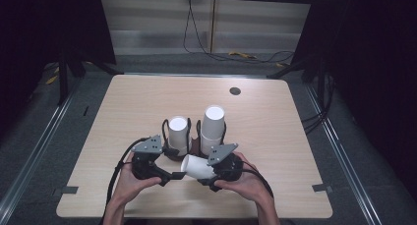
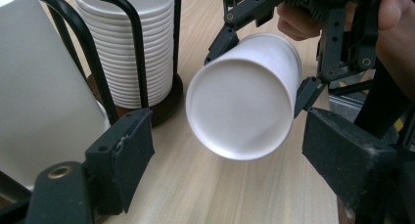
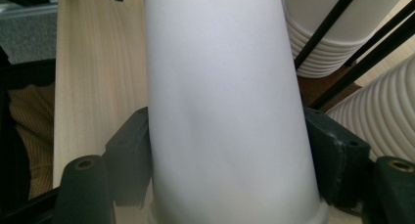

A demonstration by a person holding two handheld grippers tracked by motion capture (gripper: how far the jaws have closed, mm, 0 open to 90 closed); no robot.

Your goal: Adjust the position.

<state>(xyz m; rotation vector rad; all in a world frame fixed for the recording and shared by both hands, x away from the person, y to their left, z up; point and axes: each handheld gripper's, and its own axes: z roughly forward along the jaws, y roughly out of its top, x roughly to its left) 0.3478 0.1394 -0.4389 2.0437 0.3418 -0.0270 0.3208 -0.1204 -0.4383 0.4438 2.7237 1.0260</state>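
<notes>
A single white paper cup (image 1: 197, 166) lies on its side in the air just above the worktop (image 1: 275, 136), clamped between the 2 jaws of the right hand-held gripper (image 1: 210, 178). In the right gripper view the cup (image 3: 227, 106) runs straight out from that hand-held gripper, its rolled rim nearest the camera and each black pad pressed against a flank of it. Its closed bottom points toward the left hand-held gripper (image 1: 173, 176), whose jaws stand wide apart and hold nothing. In the left gripper view the cup's round base (image 2: 240, 109) faces the camera, hanging between and just beyond the 2 spread pads without touching either (a clear gap shows on both sides).

Beyond both hand-held grippers, on the far side from the person, stand 2 stacks of white cups, bottoms up, each inside a black wire holder on a dark round base. The shorter stack (image 1: 178, 134) stands ahead of the left hand-held gripper, the taller stack (image 1: 213, 126) ahead of the right one, and the 2 holders sit just beside each other. The person's hands (image 1: 248, 183) wrap the gripper bodies, and a black cable (image 1: 120, 163) trails from the left one toward the near edge of the worktop.
</notes>
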